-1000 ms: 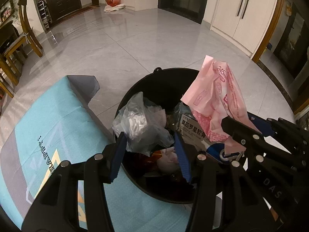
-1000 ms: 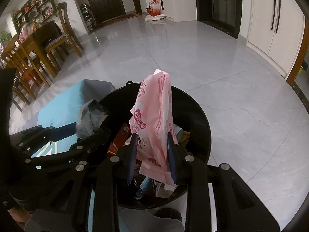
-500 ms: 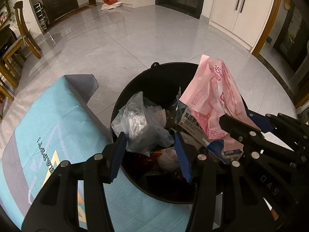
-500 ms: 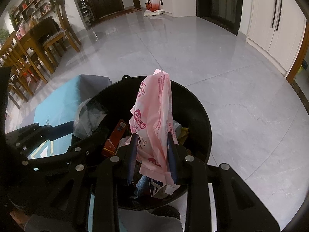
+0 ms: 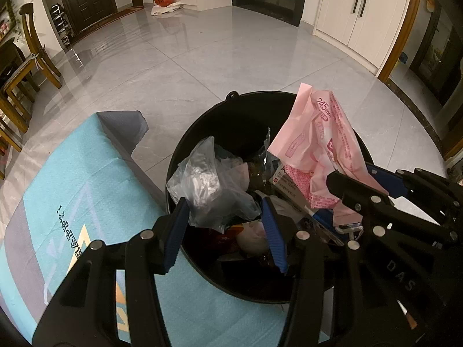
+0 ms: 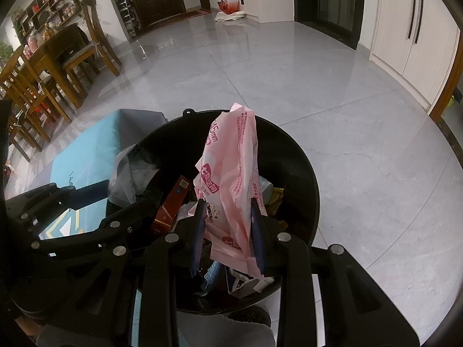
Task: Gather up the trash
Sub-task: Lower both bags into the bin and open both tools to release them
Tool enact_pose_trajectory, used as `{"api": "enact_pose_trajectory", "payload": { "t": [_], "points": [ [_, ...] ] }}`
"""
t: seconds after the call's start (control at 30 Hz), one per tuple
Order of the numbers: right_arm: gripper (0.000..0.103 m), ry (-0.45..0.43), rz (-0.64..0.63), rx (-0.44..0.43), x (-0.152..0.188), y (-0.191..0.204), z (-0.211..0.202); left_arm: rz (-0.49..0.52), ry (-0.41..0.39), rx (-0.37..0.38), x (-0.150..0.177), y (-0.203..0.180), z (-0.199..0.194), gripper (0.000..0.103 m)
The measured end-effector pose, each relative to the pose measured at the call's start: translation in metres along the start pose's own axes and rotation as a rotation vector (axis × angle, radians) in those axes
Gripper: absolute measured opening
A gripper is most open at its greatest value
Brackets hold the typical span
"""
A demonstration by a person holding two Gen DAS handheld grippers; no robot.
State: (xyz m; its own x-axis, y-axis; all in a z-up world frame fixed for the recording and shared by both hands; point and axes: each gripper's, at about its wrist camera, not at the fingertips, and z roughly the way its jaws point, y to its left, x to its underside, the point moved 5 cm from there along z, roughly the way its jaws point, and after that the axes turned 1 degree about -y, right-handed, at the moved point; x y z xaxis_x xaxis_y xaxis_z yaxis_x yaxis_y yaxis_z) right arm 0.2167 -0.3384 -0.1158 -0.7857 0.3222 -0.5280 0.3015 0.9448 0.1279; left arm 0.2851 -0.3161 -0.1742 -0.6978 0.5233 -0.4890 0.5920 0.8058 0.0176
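A black round bin (image 5: 202, 127) stands on the floor, filled with wrappers and boxes. Over its left side my left gripper (image 5: 224, 205) is shut on a crumpled clear plastic bag (image 5: 208, 188), which bulges up between the blue pads. Over the right side my right gripper (image 6: 228, 205) is shut on a pink printed plastic package (image 6: 231, 162) that stands upright above the bin (image 6: 303, 179). The right wrist view also shows the clear bag (image 6: 133, 173), and the left wrist view shows the pink package (image 5: 315, 133).
A teal mat (image 5: 72, 190) with lettering lies against the bin's left side. In the bin lie a red-brown box (image 6: 173, 202) and a white printed box (image 5: 285, 182). Wooden chairs and a table (image 6: 49, 63) stand far left, white cabinets (image 5: 361, 14) far right, on a grey tiled floor (image 6: 289, 72).
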Motion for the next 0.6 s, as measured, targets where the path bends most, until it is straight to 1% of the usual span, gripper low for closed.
{"api": "enact_pose_trajectory", "payload": {
  "t": [0.6],
  "points": [
    [0.031, 0.007, 0.004, 0.003, 0.0010, -0.0024, 0.0045, 0.011, 0.005, -0.001, 0.0025, -0.0011, -0.0022, 0.052]
  ]
}}
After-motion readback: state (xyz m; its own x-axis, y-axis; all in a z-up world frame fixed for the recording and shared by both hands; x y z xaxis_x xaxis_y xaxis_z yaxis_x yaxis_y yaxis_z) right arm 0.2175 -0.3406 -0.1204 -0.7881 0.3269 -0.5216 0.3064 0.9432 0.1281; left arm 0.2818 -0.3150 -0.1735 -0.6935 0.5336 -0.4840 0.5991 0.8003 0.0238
